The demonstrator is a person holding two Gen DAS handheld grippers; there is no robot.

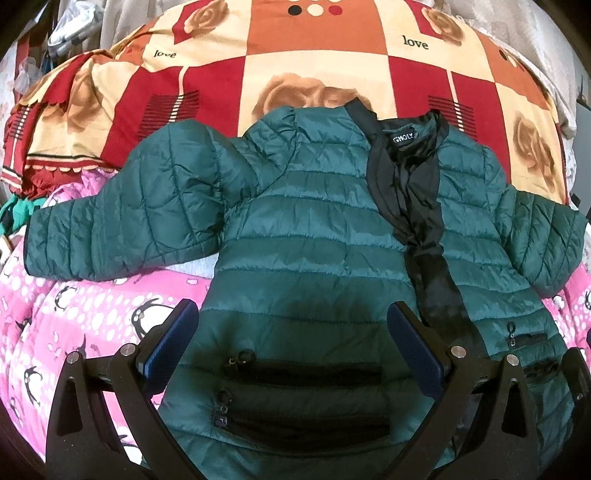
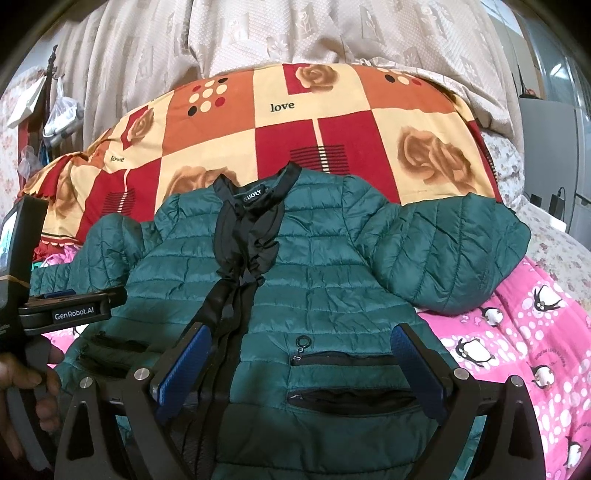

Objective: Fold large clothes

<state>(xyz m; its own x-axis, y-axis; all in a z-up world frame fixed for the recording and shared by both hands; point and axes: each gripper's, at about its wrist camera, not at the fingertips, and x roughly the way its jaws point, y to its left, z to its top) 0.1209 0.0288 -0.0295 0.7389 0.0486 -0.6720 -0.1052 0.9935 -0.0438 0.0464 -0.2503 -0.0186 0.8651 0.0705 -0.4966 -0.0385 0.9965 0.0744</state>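
A dark green quilted puffer jacket [image 1: 314,229] lies front up on the bed, collar away from me, black lining showing along the open front; it also shows in the right wrist view [image 2: 325,266]. Both sleeves spread sideways: the left sleeve [image 1: 122,221] and the right sleeve [image 2: 447,254]. My left gripper [image 1: 291,332] is open and empty above the jacket's left lower front with its zip pockets [image 1: 306,373]. My right gripper [image 2: 301,354] is open and empty above the right pocket [image 2: 343,362]. The left gripper's body [image 2: 66,306] shows at the left of the right view.
The jacket rests on a pink penguin-print blanket [image 2: 524,332] [image 1: 74,325]. Behind it lies a red, orange and cream checked quilt [image 1: 314,55] [image 2: 295,122] with roses. A beige curtain [image 2: 258,33] hangs beyond. Clutter hangs at the far left [image 2: 59,110].
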